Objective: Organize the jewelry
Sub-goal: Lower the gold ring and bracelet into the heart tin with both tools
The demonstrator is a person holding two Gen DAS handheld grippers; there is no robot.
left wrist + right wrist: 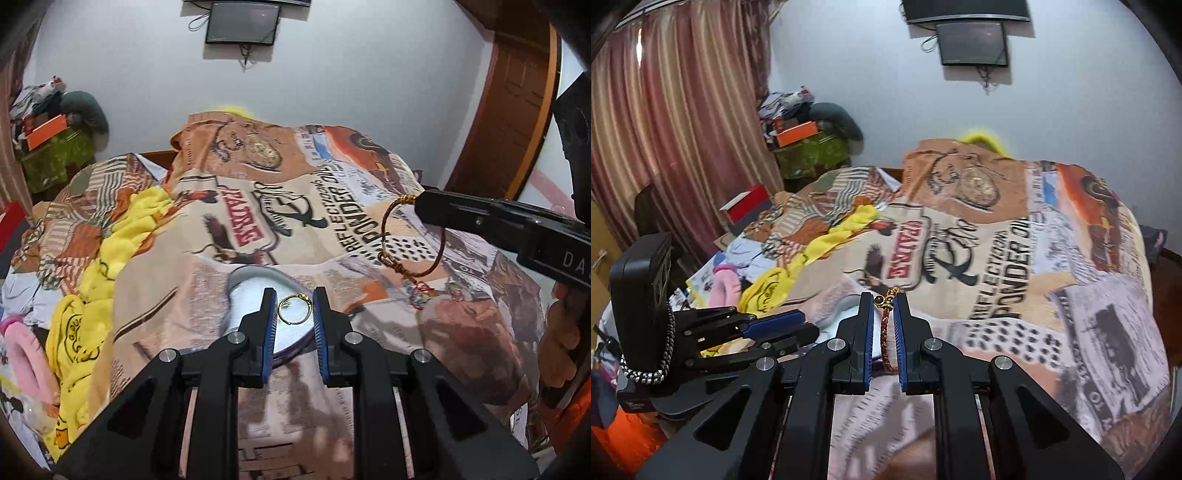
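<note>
In the left wrist view my left gripper [294, 295] is shut on a thin gold ring [294, 312], held upright between the blue pads. Under it lies a round white dish with a purple rim [240, 291] on the printed blanket [207, 236]. My right gripper [419, 201] comes in from the right, shut on a red-and-gold braided bracelet [391, 236] that hangs in a loop below its tips. In the right wrist view the bracelet [885, 332] runs between the right gripper's [882, 297] pads, and the left gripper [810, 325] sits low on the left.
A small tangle of coloured thread jewelry [419, 291] lies on the blanket right of the dish. A silver chain [666, 332] hangs around the left gripper's body. Yellow and pink clothes [85, 295] are heaped at the bed's left. A hand [561, 332] grips the right tool.
</note>
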